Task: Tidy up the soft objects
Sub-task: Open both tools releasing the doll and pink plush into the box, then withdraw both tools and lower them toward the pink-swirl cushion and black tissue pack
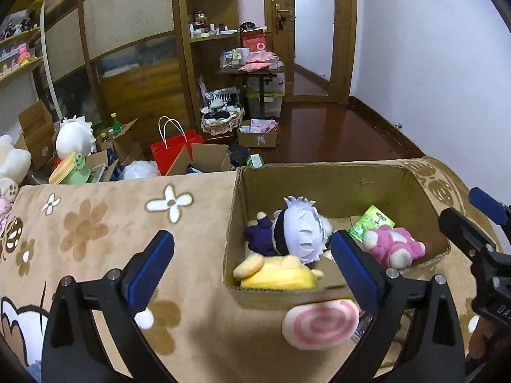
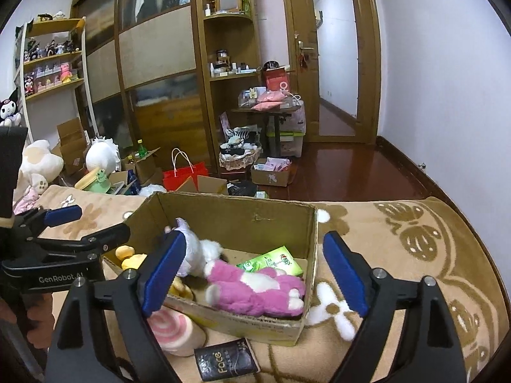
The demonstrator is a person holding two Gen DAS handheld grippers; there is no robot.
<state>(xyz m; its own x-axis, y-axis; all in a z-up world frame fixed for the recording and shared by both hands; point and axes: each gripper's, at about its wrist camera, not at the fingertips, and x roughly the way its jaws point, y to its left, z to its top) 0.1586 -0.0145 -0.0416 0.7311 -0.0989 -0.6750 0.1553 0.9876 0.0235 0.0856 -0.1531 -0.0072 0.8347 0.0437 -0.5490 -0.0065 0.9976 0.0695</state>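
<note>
An open cardboard box [image 1: 319, 175] [image 2: 242, 210] stands on a tan flowered blanket [image 1: 95, 223]. Inside lie a white-haired doll in purple [image 1: 297, 226] [image 2: 198, 249], a yellow plush [image 1: 278, 274] [image 2: 127, 255], a pink bear [image 1: 396, 245] [image 2: 255, 290] and a green packet [image 1: 372, 223] [image 2: 271, 263]. A pink-and-white swirl roll plush [image 1: 319, 324] [image 2: 175, 328] lies on the blanket against the box's near side. My left gripper [image 1: 252, 268] is open and empty above the box's near-left corner. My right gripper [image 2: 255, 277] is open and empty over the pink bear; it also shows at the right of the left wrist view [image 1: 479, 223].
A black "Face" packet [image 2: 226, 360] lies on the blanket in front of the box. Beyond the blanket's far edge the floor holds a red bag [image 1: 175, 151], cardboard boxes, large white plushes [image 2: 99, 156] and shelves. A door [image 2: 335, 63] stands open at the back.
</note>
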